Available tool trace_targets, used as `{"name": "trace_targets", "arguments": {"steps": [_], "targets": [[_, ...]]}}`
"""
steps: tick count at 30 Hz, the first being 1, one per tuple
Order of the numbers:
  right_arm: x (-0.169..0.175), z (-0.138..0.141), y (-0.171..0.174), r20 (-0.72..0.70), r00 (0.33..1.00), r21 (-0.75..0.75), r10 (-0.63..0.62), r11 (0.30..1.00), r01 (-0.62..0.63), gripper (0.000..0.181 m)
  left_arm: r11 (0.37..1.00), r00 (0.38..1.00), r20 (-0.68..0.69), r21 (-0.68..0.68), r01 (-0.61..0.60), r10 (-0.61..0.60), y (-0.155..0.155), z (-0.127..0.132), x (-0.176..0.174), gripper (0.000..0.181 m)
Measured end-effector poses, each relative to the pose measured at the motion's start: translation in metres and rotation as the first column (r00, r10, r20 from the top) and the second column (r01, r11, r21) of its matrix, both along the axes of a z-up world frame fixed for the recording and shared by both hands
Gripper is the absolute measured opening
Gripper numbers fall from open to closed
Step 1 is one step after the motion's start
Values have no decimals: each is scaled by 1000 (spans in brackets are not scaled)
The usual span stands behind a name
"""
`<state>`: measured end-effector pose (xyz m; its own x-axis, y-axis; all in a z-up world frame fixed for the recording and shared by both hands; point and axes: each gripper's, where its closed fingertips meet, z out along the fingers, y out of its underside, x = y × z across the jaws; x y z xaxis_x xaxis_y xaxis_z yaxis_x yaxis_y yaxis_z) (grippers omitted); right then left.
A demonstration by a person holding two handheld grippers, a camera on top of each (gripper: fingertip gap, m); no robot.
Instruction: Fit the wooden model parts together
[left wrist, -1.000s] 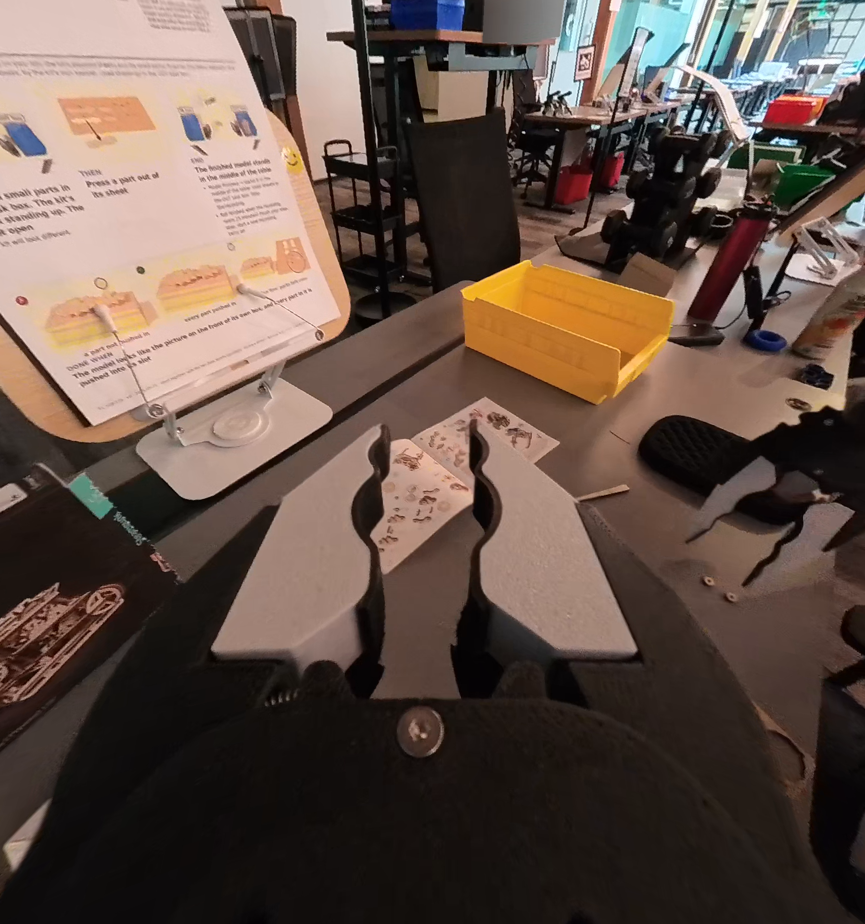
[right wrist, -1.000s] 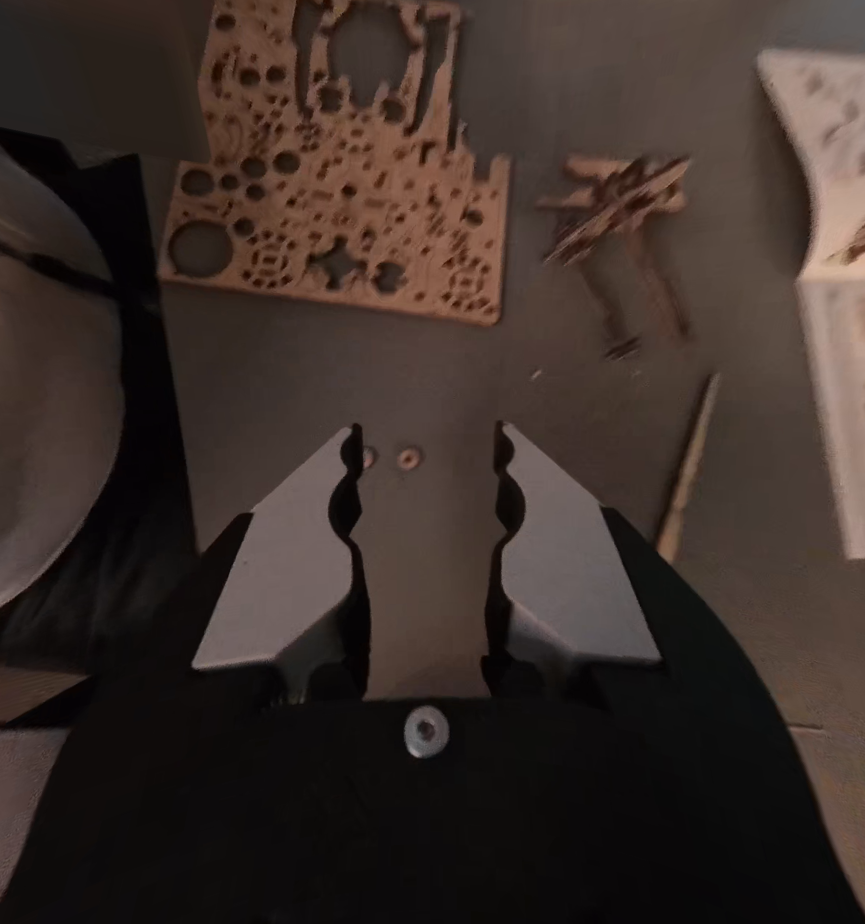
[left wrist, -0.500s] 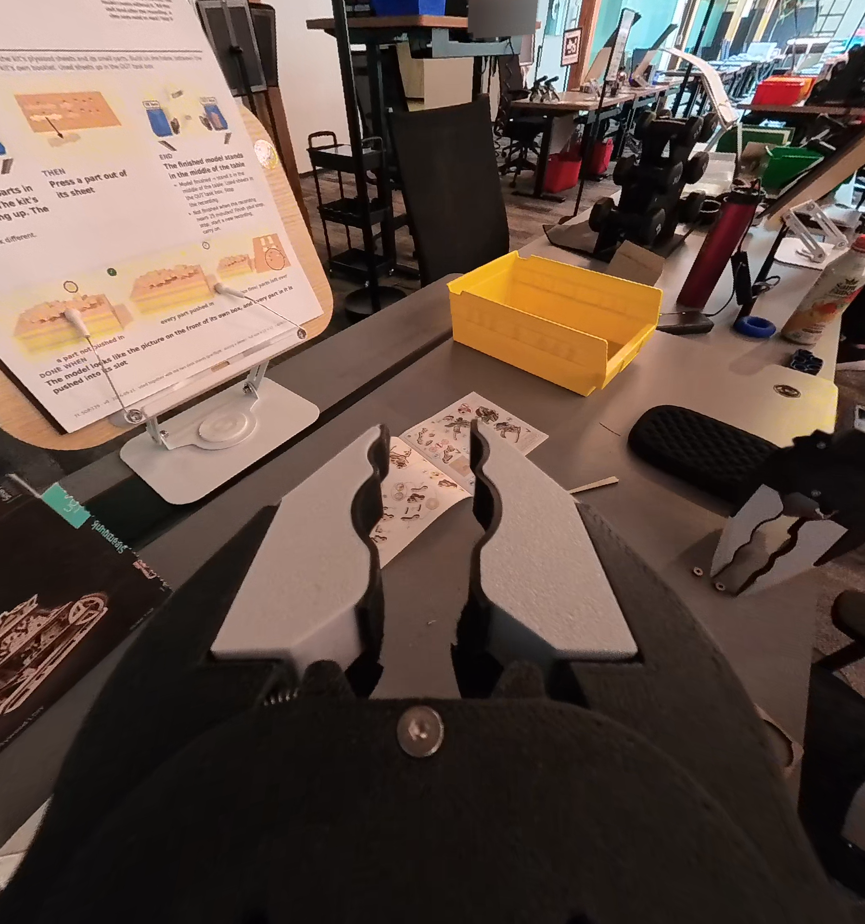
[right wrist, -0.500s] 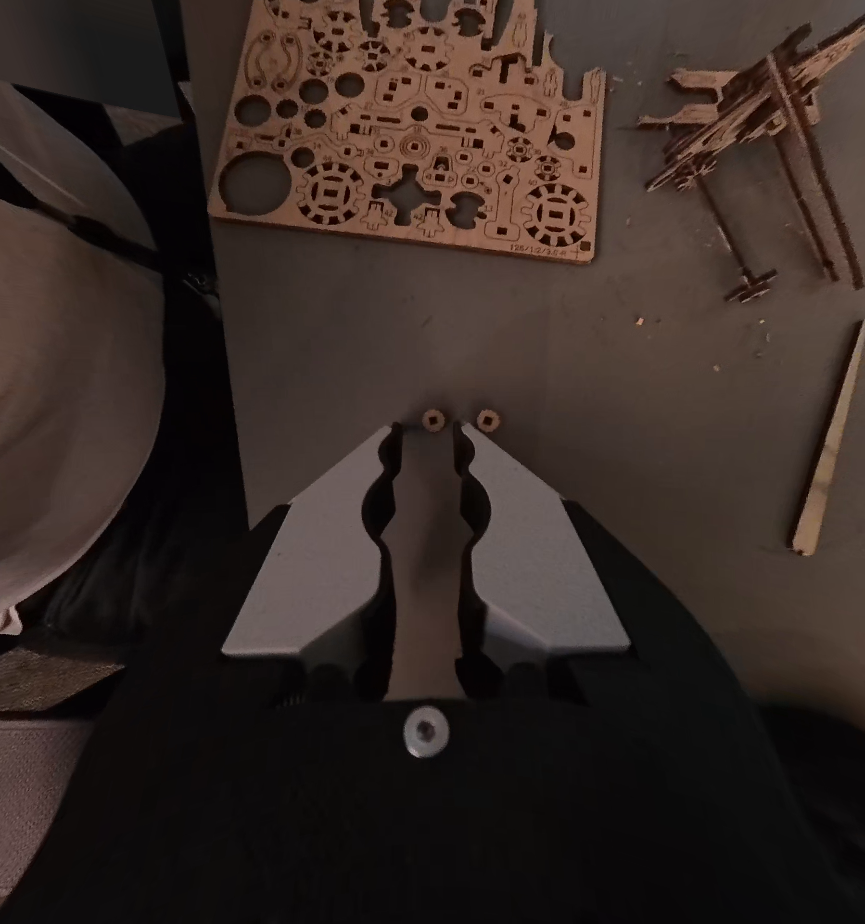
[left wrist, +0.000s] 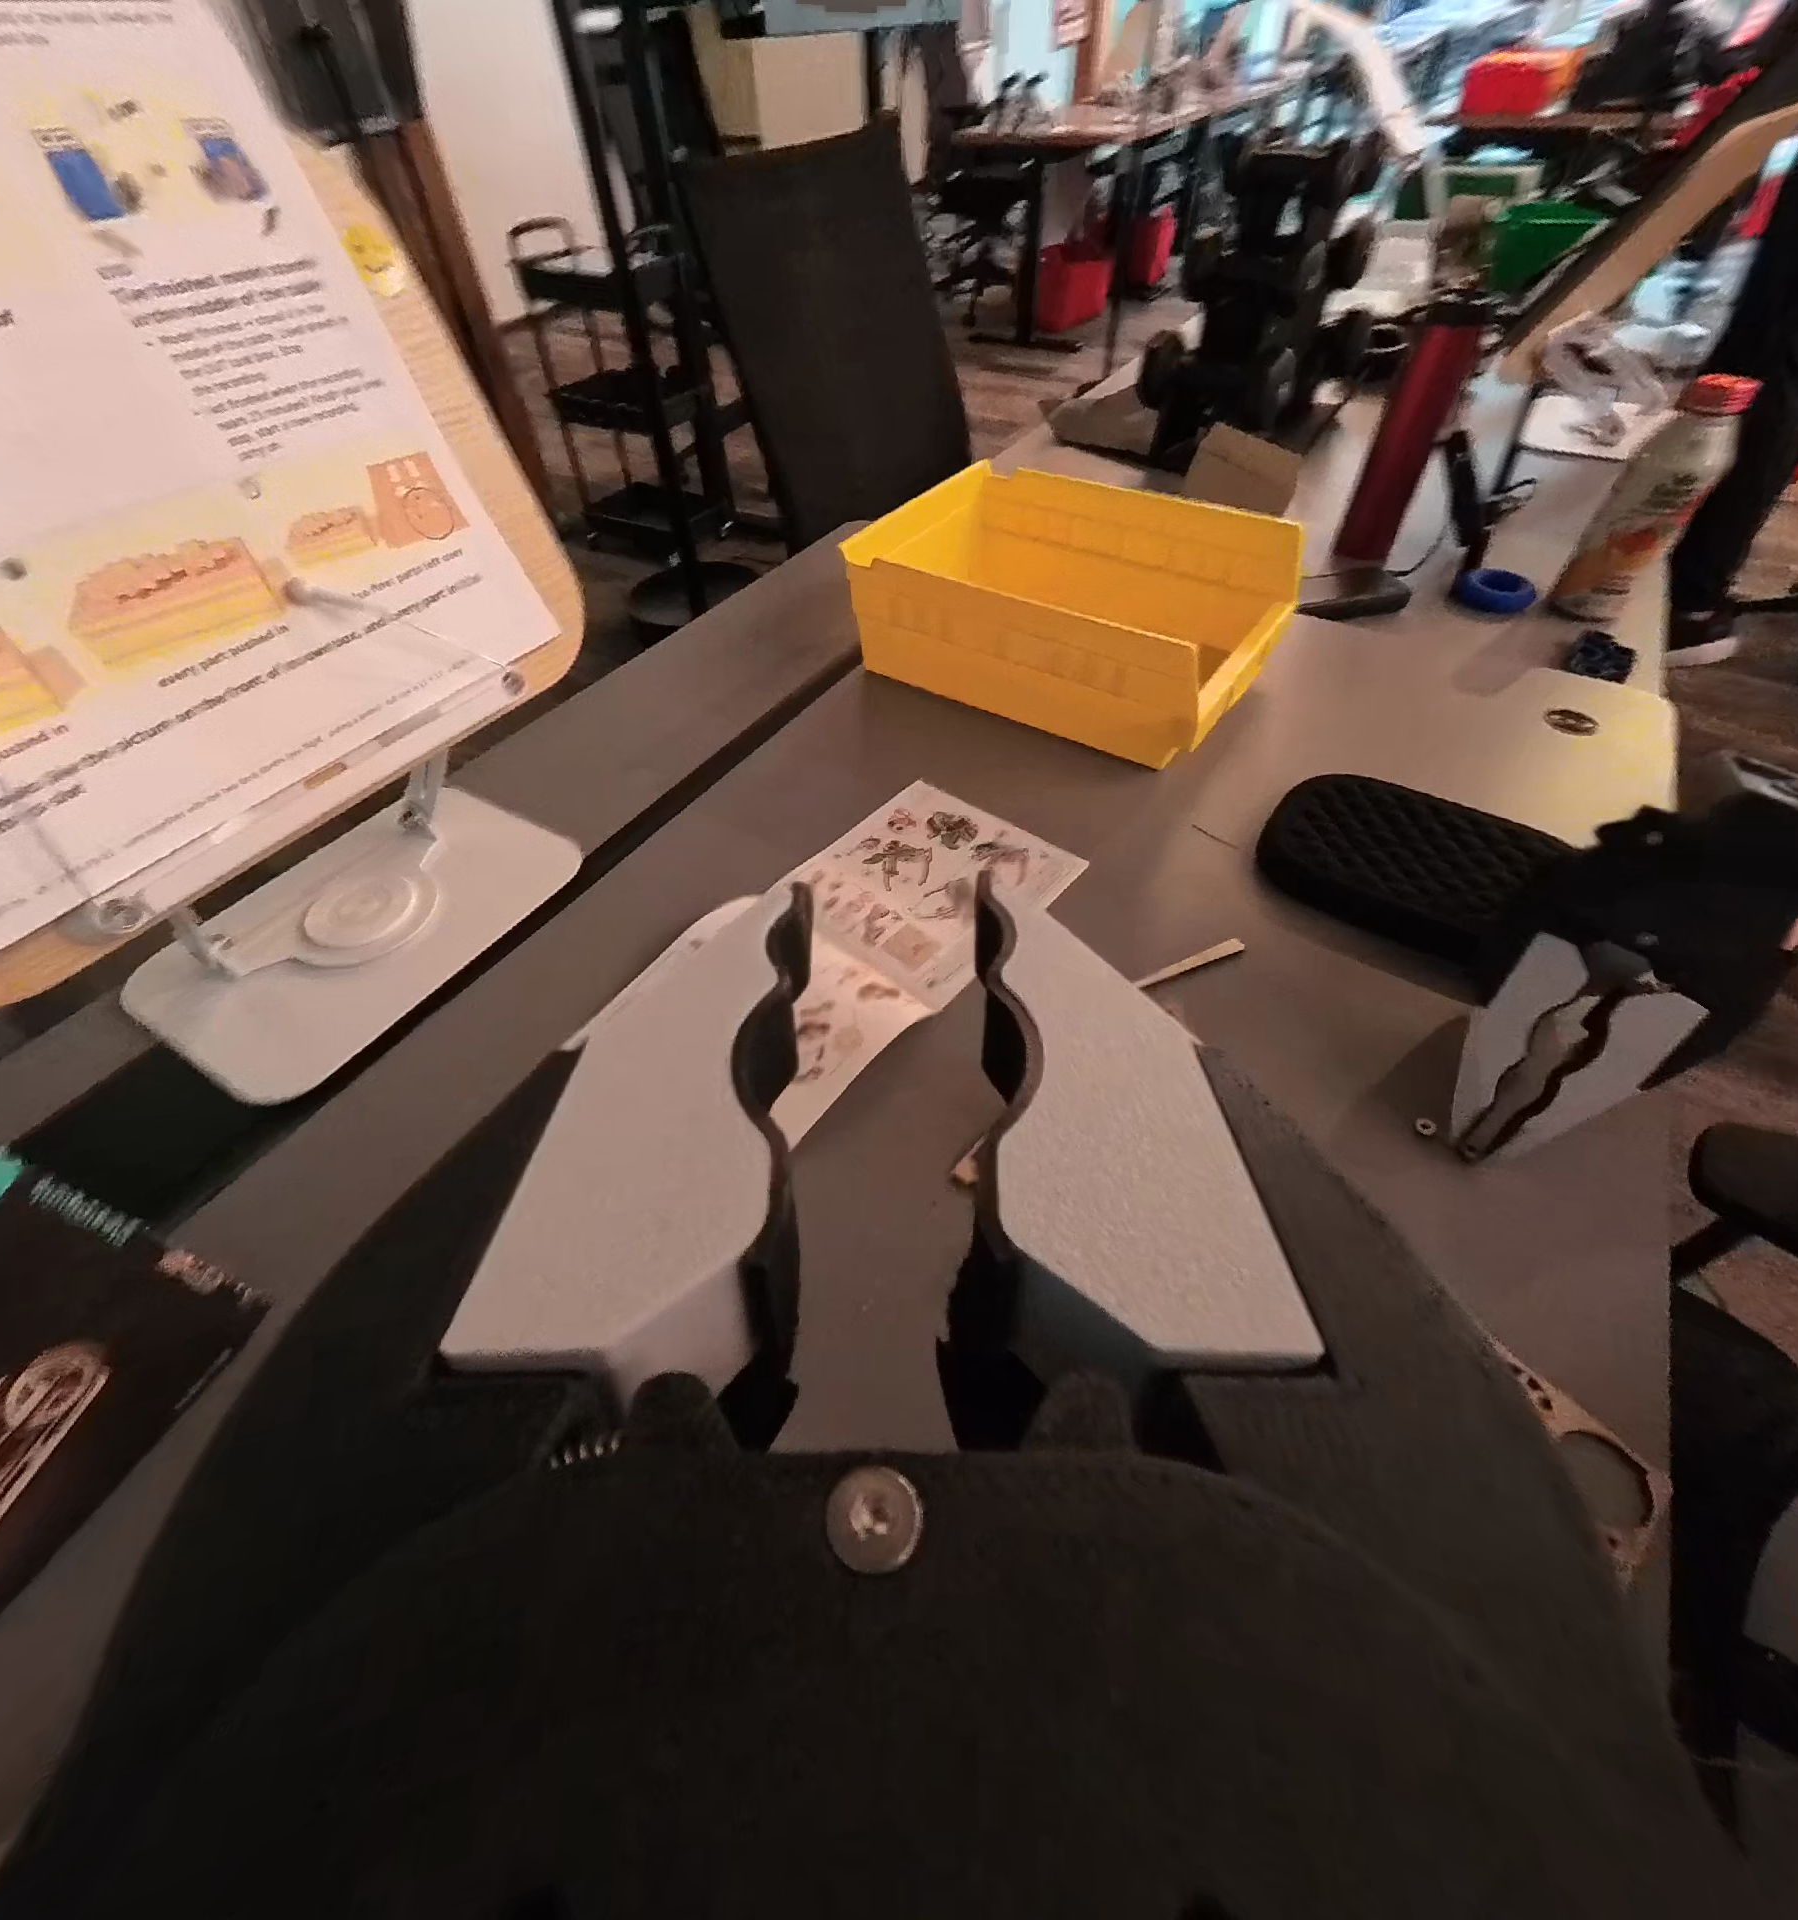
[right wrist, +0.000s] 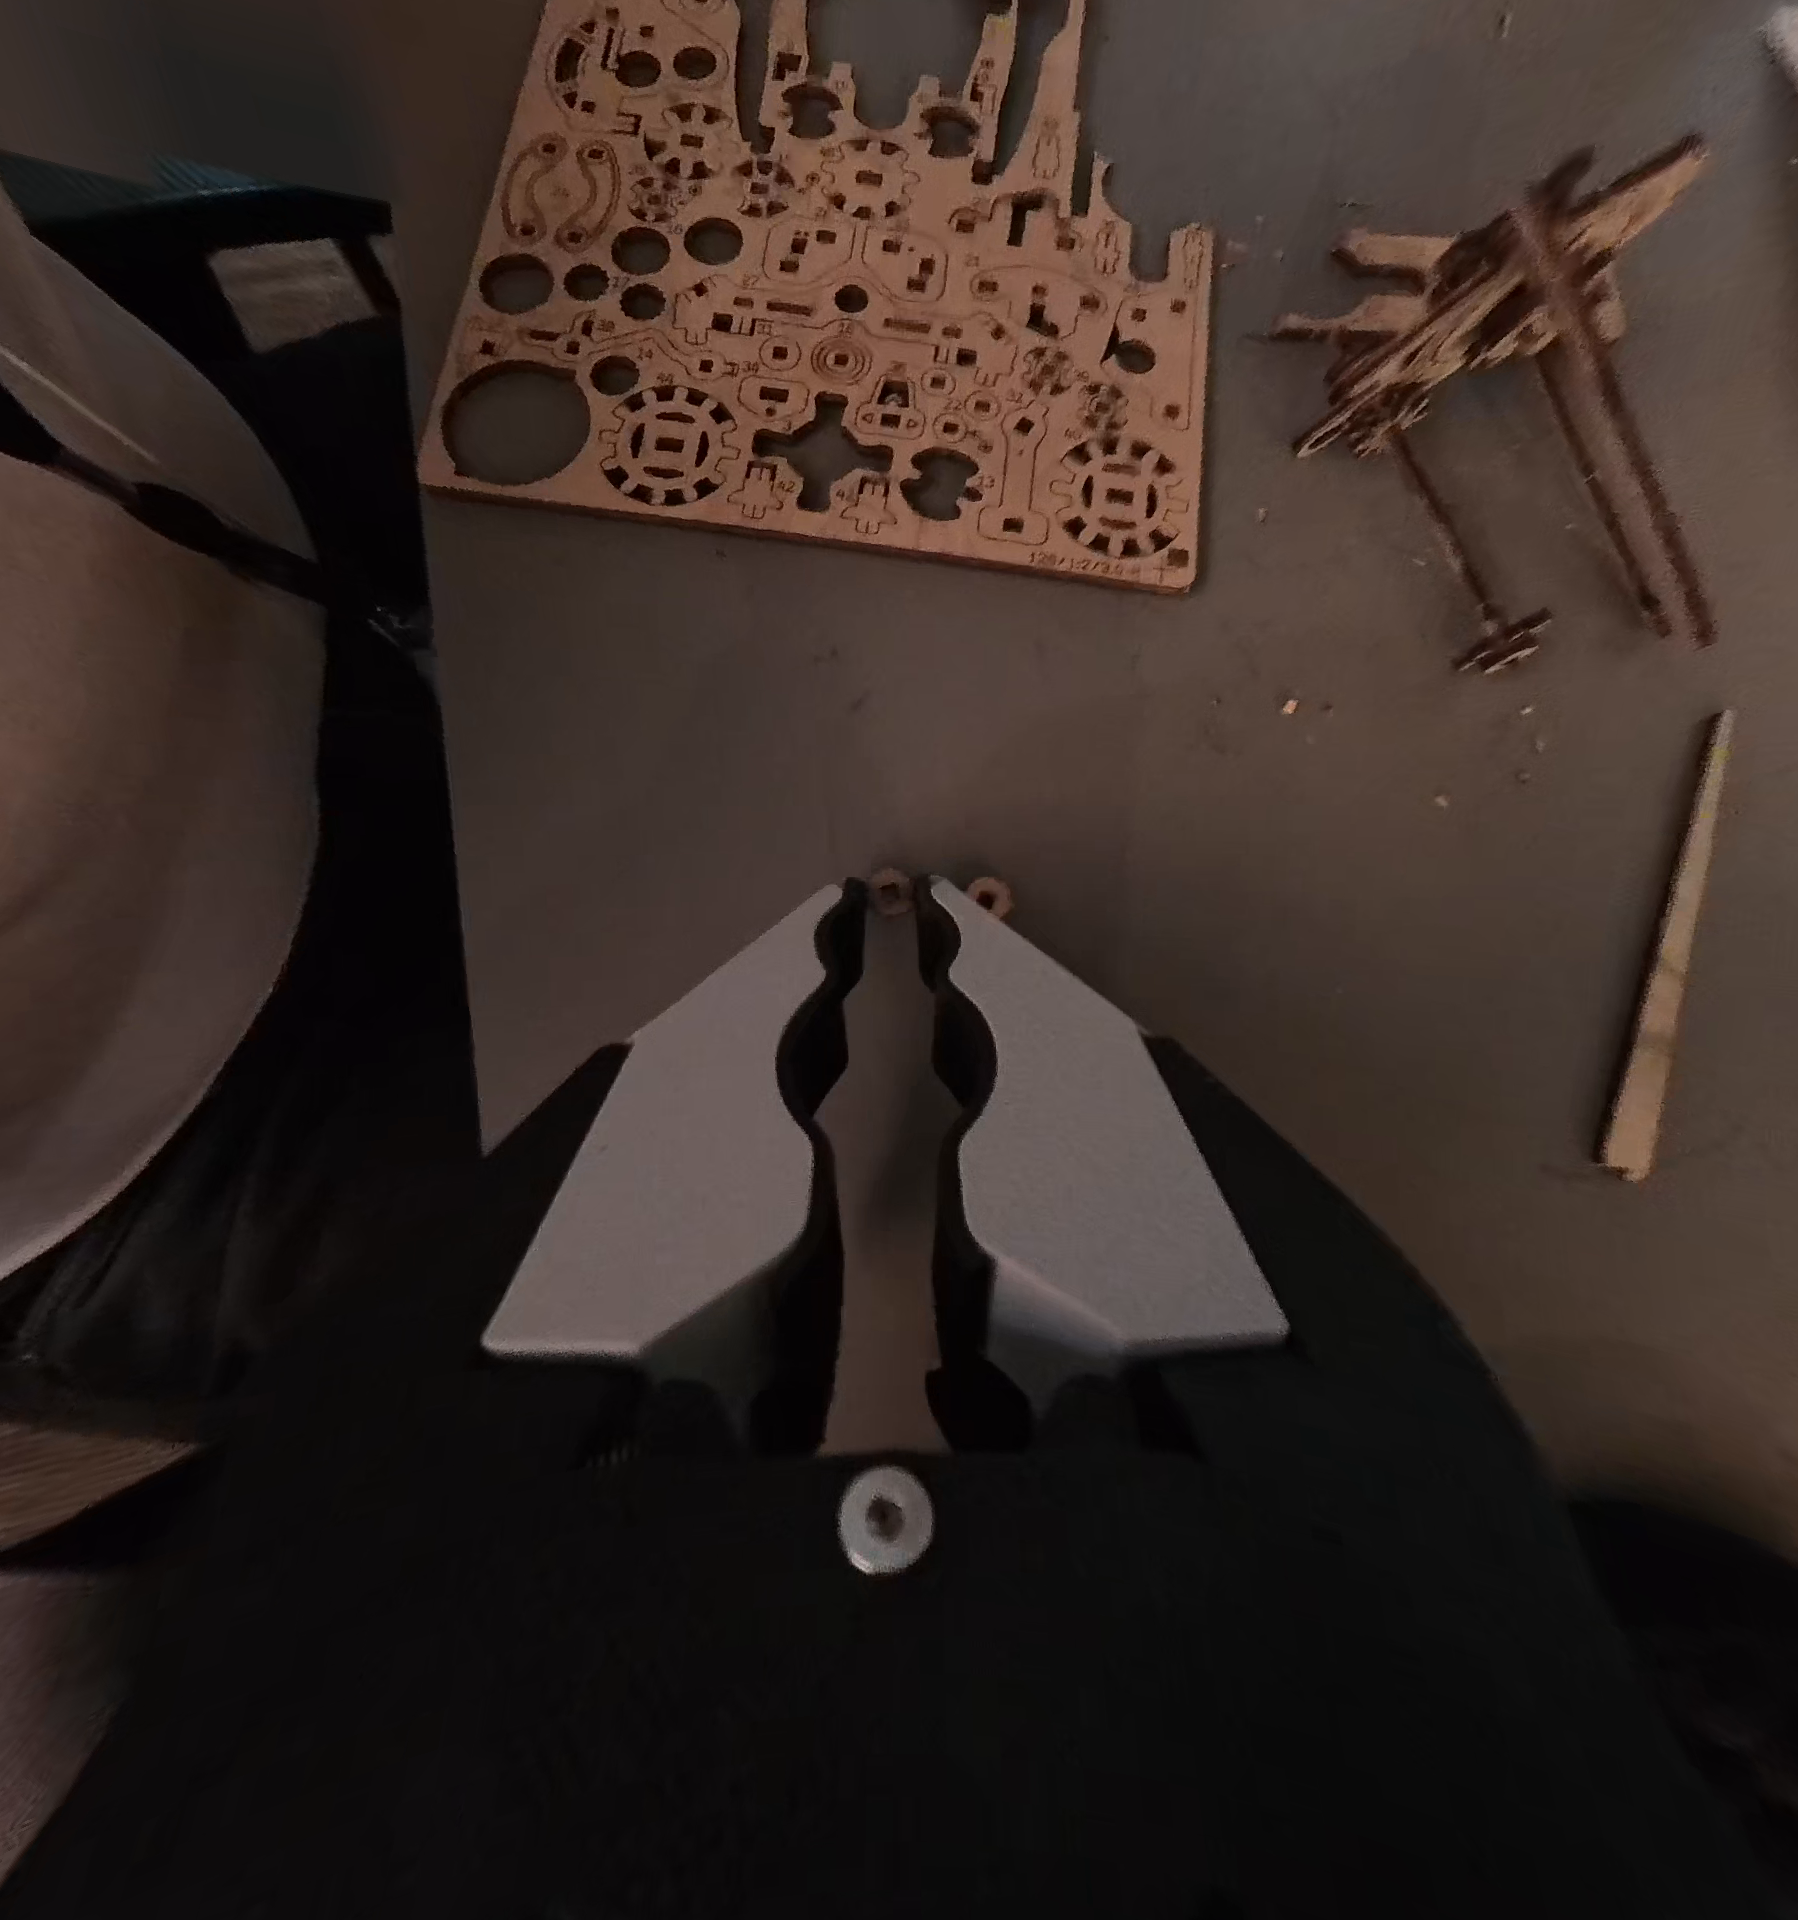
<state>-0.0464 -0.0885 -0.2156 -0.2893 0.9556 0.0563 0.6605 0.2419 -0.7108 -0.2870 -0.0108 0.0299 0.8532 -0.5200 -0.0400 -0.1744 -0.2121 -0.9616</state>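
Observation:
In the right wrist view, my right gripper [right wrist: 893, 891] rests its tips on the grey table, closed around a small wooden ring [right wrist: 890, 894]. A second ring [right wrist: 990, 894] lies just right of the tips. A laser-cut wooden parts sheet [right wrist: 822, 343] lies beyond, with a partly built wooden model [right wrist: 1477, 312] to its right and a thin wooden stick [right wrist: 1664, 966] farther right. My left gripper [left wrist: 890, 891] is open and empty, held above the table. The right gripper [left wrist: 1477, 1138] also shows in the left wrist view, tips down on the table.
An instruction leaflet [left wrist: 936, 852] lies ahead of the left gripper. A yellow bin [left wrist: 1071, 623] stands behind it. A document stand [left wrist: 199, 416] is at the left, the kit's black box [left wrist: 43, 1403] below it. A black padded rest [left wrist: 1394, 862] lies at the right. My hands' fingertips stand some 35 centimetres from each other. The left gripper is farther from the thin wooden stick [right wrist: 1664, 966], some 35 centimetres, than the right, some 15 centimetres. Look for it in the left wrist view [left wrist: 1179, 969] too.
My right gripper has come down onto the table and narrowed its jaws around one of the two small rings. The left gripper has shifted slightly and stays open.

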Motion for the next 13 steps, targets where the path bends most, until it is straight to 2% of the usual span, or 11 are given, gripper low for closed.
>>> {"name": "trace_targets", "arguments": {"steps": [2, 4, 6, 8, 10, 13], "targets": [[-8, 19, 7, -113, 993, 1, -43, 999, 43, 9, 993, 995, -11, 65, 103, -102, -1, 3, 16, 31], [-17, 49, 16, -240, 963, -123, -122, 988, 95, 8, 970, 979, -61, 135, 204, -197, -3, 2, 35, 34], [-26, 87, 26, -365, 906, -301, -215, 948, 104, 8, 932, 950, -131, 194, 305, -284, -8, -5, 58, 40], [-35, 124, 31, -442, 849, -487, -289, 872, 43, 8, 889, 915, -214, 242, 389, -342, -13, -17, 84, 44], [-44, 153, 40, -470, 802, -628, -369, 778, -11, 8, 861, 896, -290, 291, 418, -336, -14, -33, 107, 44], [-55, 184, 49, -462, 766, -799, -448, 585, -140, 8, 794, 880, -424, 448, 411, -216, -14, -40, 131, 39]]}}
